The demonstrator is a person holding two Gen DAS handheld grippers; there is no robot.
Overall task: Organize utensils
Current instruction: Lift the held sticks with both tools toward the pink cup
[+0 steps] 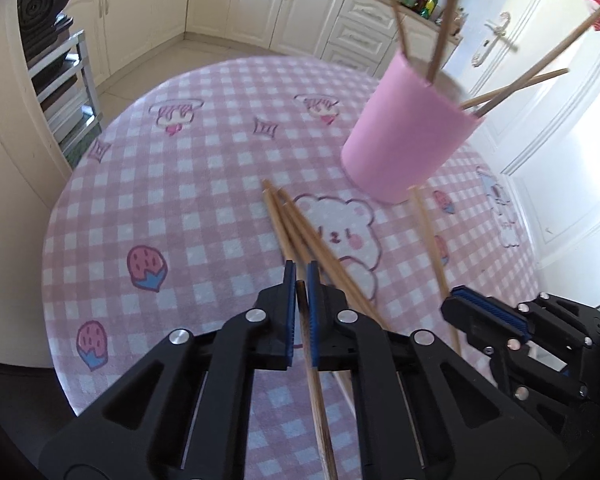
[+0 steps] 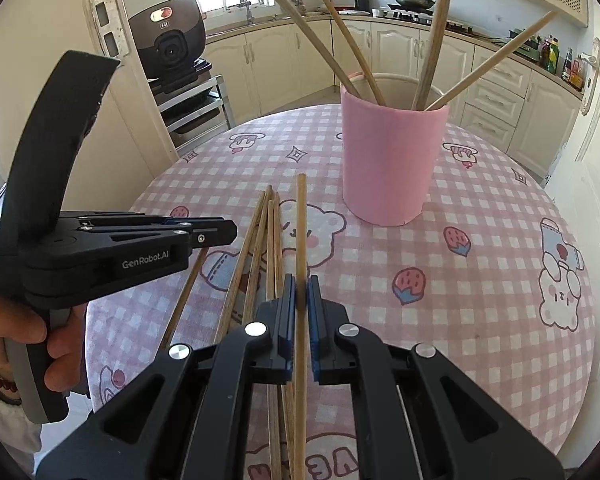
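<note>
A pink cup [image 2: 392, 160] stands on the round table with several wooden chopsticks [image 2: 432, 40] in it; it also shows in the left wrist view [image 1: 408, 132]. My left gripper [image 1: 301, 280] is shut on a chopstick [image 1: 320, 400] that runs back under the camera. My right gripper [image 2: 301, 286] is shut on another chopstick [image 2: 301, 220] that points toward the cup. Several loose chopsticks [image 2: 260, 248] lie on the pink checked cloth beside it, also in the left wrist view [image 1: 296, 228]. The left gripper shows in the right wrist view [image 2: 216, 234], the right gripper in the left wrist view [image 1: 460, 304].
A pink checked tablecloth [image 2: 480, 240] with bear and strawberry prints covers the round table. A metal rack with a black cooker [image 2: 172, 40] stands beyond the table's far left edge. Cream kitchen cabinets [image 2: 400, 52] line the back. A white door [image 1: 540, 80] is at the right.
</note>
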